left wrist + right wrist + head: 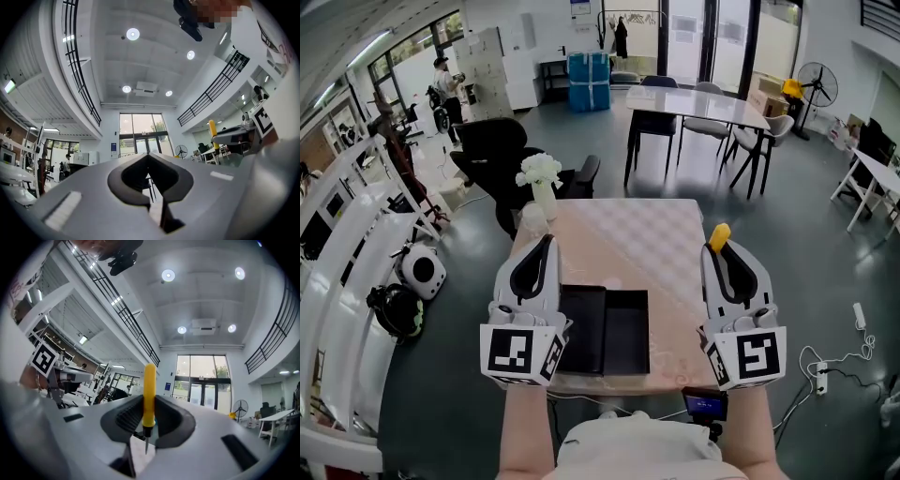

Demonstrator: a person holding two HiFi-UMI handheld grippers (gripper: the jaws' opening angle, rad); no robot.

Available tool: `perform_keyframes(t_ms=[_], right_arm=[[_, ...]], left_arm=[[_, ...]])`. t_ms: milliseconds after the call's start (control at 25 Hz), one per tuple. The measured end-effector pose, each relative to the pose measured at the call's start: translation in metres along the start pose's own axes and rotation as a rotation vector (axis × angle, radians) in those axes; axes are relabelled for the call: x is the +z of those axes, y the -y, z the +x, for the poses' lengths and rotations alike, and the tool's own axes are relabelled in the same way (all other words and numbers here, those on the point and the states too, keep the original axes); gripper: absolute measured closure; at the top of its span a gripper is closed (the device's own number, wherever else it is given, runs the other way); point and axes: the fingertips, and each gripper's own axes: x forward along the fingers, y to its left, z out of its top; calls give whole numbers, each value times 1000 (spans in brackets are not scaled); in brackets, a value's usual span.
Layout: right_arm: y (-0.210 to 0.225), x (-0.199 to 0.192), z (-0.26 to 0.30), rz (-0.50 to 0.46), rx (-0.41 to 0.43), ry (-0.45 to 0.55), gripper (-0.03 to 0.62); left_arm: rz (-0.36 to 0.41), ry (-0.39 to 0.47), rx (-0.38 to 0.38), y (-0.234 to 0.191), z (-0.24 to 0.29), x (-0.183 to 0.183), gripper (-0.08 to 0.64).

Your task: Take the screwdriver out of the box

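While the pink table (pixel 628 234) carries the open black box (pixel 605 330) at its near edge, both grippers hang above it: the left gripper (pixel 546 242) has its jaws together on nothing, the right gripper (pixel 719 248) clamps the yellow screwdriver (pixel 719 234) upright, outside the box

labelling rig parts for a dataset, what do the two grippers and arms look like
The left gripper and right gripper match: pale grey shells, two curved jaws lined with black pads. Each carries a white cube with black square markers at the hand end. The person wears a pale top; the forearms are unsleeved.
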Motion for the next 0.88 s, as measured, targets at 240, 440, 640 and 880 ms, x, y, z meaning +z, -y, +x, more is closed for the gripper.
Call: perform_keyframes(t_ms=[240,440,640,880], right_arm=[[1,-3,2,13,0,-18,509],[-1,-6,3,14,4,-31,510],[-5,-10,6,18,8,-42,509],[-10,-14,11,16,18,-51,510]], left_arm=[[0,4,2,-2,1,2,554],[-2,3,0,-4,1,2,554],[-4,2,3,-9,0,-1,554],[-5,1,1,-14,0,-6,554]])
